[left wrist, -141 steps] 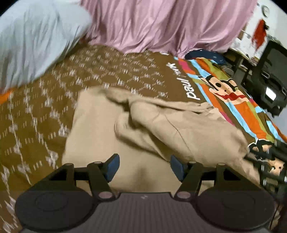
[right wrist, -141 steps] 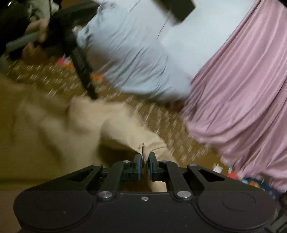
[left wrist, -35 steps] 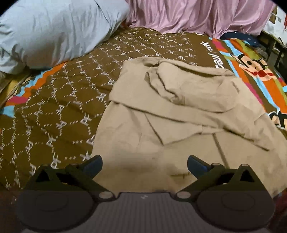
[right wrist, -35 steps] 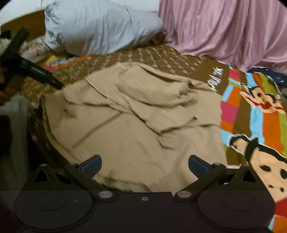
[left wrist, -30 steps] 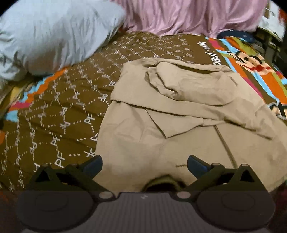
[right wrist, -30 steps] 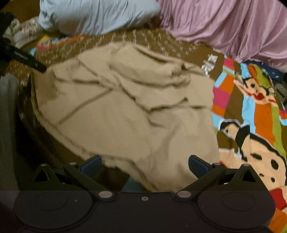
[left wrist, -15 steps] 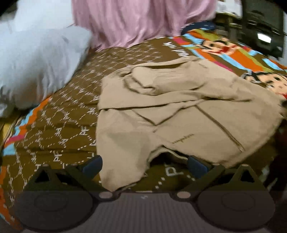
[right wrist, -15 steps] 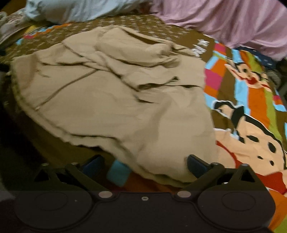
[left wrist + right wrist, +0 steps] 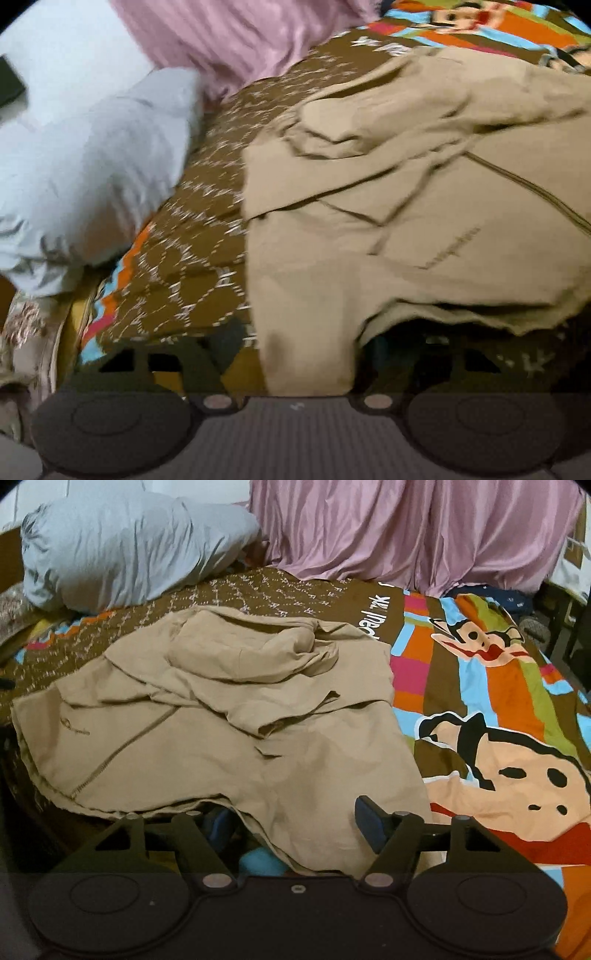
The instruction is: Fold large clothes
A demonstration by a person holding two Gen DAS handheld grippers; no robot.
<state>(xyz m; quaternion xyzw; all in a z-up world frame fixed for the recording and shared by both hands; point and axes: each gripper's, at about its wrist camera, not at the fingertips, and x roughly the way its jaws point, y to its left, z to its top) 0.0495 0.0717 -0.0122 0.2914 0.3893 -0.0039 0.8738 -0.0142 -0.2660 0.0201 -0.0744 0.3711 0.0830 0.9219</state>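
One word, "paul", readable on bedspread (image 9: 373, 627) beside jacket (image 9: 221, 716).

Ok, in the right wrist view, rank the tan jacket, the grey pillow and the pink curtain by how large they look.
1. Tan jacket, the largest, though it lies nearest the camera.
2. Pink curtain, cut off by the frame's top, so its full extent is unknown.
3. Grey pillow, the smallest, and far back on the bed.

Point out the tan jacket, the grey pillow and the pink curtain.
jacket (image 9: 295, 738), right wrist view, on the flat front panel below the folded sleeve.
pillow (image 9: 122, 550), right wrist view, on its wrinkled middle.
curtain (image 9: 424, 531), right wrist view, on the pleated folds behind the bed.
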